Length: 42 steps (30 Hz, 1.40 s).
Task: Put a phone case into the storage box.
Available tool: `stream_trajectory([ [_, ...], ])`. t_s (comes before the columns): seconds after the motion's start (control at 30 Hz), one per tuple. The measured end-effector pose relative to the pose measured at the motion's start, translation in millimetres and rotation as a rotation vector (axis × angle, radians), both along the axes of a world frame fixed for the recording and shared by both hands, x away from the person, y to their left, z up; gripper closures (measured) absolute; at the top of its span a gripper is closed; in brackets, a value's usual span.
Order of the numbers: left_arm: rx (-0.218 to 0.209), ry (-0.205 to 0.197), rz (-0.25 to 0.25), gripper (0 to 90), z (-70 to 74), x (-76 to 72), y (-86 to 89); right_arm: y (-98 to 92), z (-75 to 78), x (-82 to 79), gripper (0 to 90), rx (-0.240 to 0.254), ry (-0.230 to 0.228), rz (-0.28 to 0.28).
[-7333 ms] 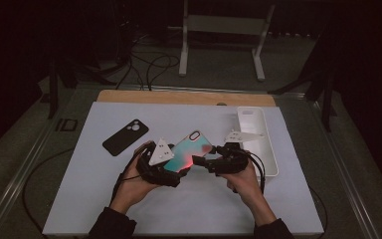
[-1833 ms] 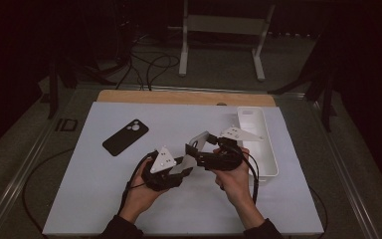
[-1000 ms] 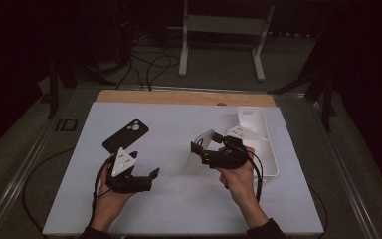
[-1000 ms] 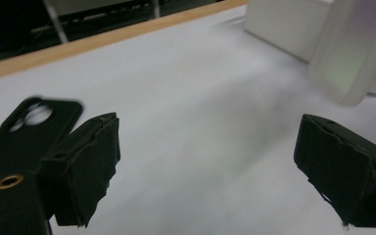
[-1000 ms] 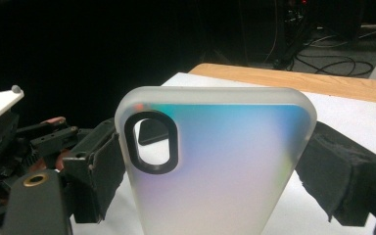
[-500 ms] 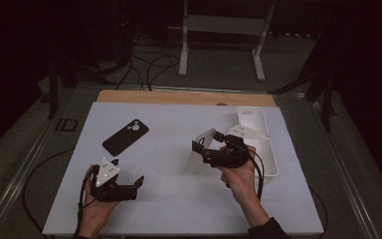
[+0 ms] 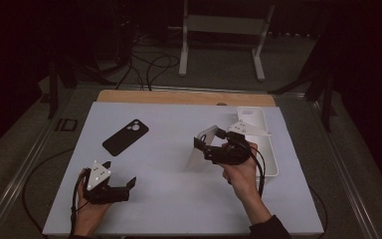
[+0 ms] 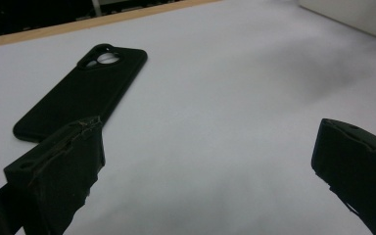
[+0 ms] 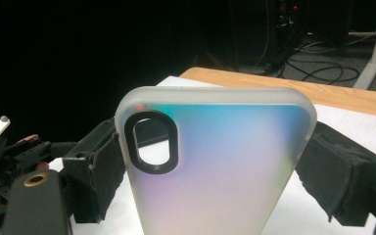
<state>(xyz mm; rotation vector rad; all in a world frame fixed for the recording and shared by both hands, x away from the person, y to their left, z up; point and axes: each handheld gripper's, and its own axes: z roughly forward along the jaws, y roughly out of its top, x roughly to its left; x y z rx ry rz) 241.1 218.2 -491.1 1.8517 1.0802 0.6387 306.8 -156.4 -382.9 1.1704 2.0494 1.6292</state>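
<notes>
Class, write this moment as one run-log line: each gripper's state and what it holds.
left gripper: open, empty, near black case | right gripper: shut on iridescent case, held upright above mat

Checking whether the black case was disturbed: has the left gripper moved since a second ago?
Yes. The left gripper has drawn down-left, from beside the black phone case toward the mat's near edge.

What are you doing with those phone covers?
A person holds a gripper in each hand over a white table. The right gripper is clamped on a frosted, rainbow-tinted phone case and holds it up off the table, beside a white tray. The left gripper is open and holds nothing; its jaws have just been opening. It sits low near the front edge, with a black phone case lying flat just beyond it.
</notes>
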Motion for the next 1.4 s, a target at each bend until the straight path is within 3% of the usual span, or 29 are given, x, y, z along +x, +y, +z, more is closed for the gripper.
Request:
stream_trajectory([
  [0.2, -0.021, -0.017, 0.023, 0.0, -0.1, -1.0, 5.1, -2.3, 4.2, 4.9, 17.0, -0.005, -0.006, -0.011],
  [0.53, -0.010, -0.011, 0.038, 0.0, 0.0, -1.3, 5.8, -7.9, 8.4, 18.6, 17.0, -0.044, -0.012, -0.048],
  [1.03, -0.009, 0.000, 0.039, 0.0, -0.8, -0.9, 5.4, -18.5, 16.3, 38.6, 17.0, -0.049, -0.001, -0.102],
  [1.07, -0.009, 0.001, 0.038, 0.0, -0.9, -0.8, 5.5, -19.8, 18.3, 45.8, 17.0, -0.059, 0.003, -0.116],
  [1.4, -0.011, 0.002, 0.037, 0.0, -1.5, -0.6, 5.0, -26.4, 23.9, 63.8, 17.0, -0.062, 0.002, -0.153],
])
